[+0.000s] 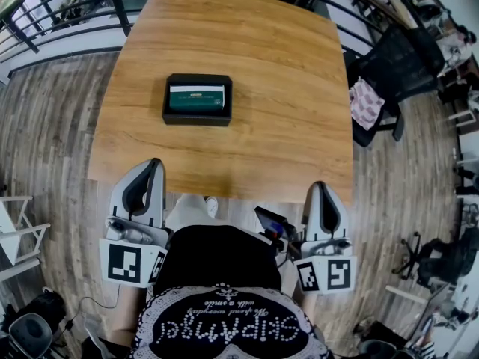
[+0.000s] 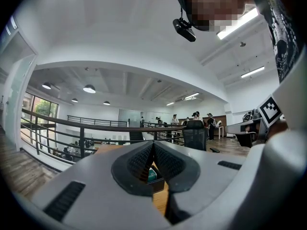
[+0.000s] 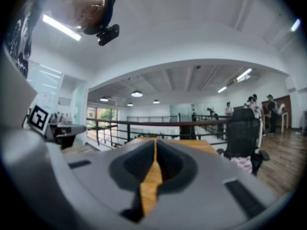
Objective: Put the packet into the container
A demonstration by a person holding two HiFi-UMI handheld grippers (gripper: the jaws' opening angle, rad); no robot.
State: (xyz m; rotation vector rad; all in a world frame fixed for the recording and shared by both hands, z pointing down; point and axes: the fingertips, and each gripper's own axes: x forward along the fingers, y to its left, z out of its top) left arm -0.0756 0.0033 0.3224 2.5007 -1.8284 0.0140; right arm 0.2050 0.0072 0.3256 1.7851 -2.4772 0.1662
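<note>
A black container (image 1: 197, 99) sits on the wooden table (image 1: 284, 111), left of the middle. A green and white packet (image 1: 196, 98) lies flat inside it. My left gripper (image 1: 150, 164) hovers at the table's near edge, shut with nothing in it, well short of the container. My right gripper (image 1: 320, 187) is at the near right edge, also shut and empty. In the left gripper view the jaws (image 2: 153, 145) meet at their tips, and a sliver of the container (image 2: 156, 182) shows below them. The right gripper view shows its jaws (image 3: 156, 142) closed over bare table (image 3: 149, 186).
A black office chair (image 1: 397, 66) with a pink cloth (image 1: 365, 102) on it stands at the table's right side. A dark railing (image 1: 67, 13) runs past the far edge. A white stand (image 1: 15, 230) is on the floor at the left. Several people stand far off (image 2: 194, 119).
</note>
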